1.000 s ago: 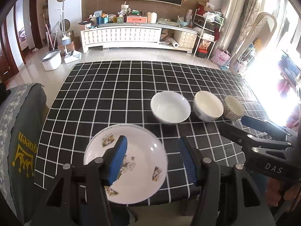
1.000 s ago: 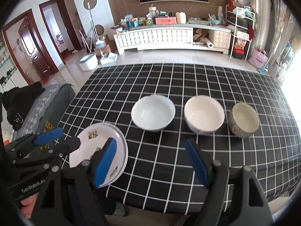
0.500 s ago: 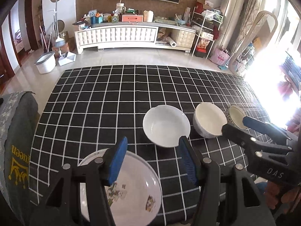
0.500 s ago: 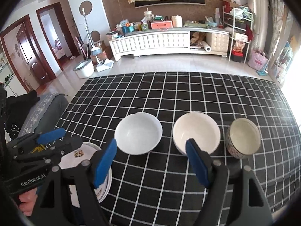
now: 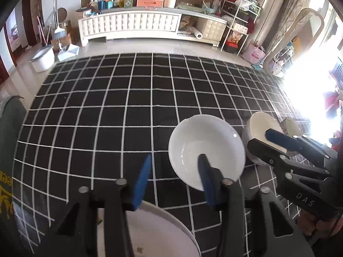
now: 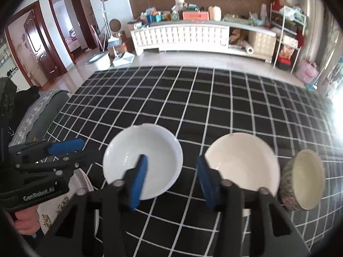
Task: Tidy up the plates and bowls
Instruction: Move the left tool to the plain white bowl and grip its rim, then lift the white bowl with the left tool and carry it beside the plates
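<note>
Both hand-held grippers have dropped toward the table, left and right jaws narrowing on nothing; each should straddle one bowl rim squarely.

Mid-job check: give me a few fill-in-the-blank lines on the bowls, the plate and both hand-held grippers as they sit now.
1. The number of bowls in a row on the tablecloth is ____.
2. The white bowl sits on the ____ end of that row in the right wrist view, beside the cream bowl and the patterned bowl.
3. The plate lies under the ____ hand-held gripper.
4. Between the closing jaws of the right hand-held gripper there is ____.

Missing words: three; left; left; nothing
</note>
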The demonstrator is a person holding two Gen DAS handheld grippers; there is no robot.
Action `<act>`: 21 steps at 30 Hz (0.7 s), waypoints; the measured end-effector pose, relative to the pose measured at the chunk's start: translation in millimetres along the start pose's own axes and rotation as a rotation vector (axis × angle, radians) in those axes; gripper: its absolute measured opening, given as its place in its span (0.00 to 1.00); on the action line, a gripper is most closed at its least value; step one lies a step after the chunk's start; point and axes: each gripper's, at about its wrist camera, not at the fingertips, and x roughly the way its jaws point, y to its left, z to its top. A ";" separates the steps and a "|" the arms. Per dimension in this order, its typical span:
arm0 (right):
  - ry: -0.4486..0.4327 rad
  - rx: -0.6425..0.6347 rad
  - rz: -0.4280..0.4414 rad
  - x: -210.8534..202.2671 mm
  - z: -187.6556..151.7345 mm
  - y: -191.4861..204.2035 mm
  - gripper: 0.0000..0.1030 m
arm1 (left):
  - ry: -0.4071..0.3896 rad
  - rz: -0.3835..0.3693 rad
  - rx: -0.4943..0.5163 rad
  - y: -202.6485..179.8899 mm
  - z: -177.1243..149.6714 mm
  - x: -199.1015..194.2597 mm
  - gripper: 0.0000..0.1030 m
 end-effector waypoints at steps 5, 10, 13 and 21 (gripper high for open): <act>0.031 0.005 0.015 20.1 -1.7 -6.0 0.35 | 0.042 -0.021 -0.001 3.2 -0.5 21.8 0.31; 0.026 -0.049 -0.010 23.6 -1.2 0.2 0.26 | 0.060 -0.031 -0.001 3.1 -0.3 31.4 0.23; 0.029 -0.042 -0.016 24.2 0.1 -3.1 0.26 | 0.074 -0.032 0.007 3.3 -2.3 36.8 0.18; 0.068 -0.012 -0.041 36.0 -3.6 -10.2 0.11 | 0.087 -0.061 -0.014 6.8 -4.2 39.5 0.12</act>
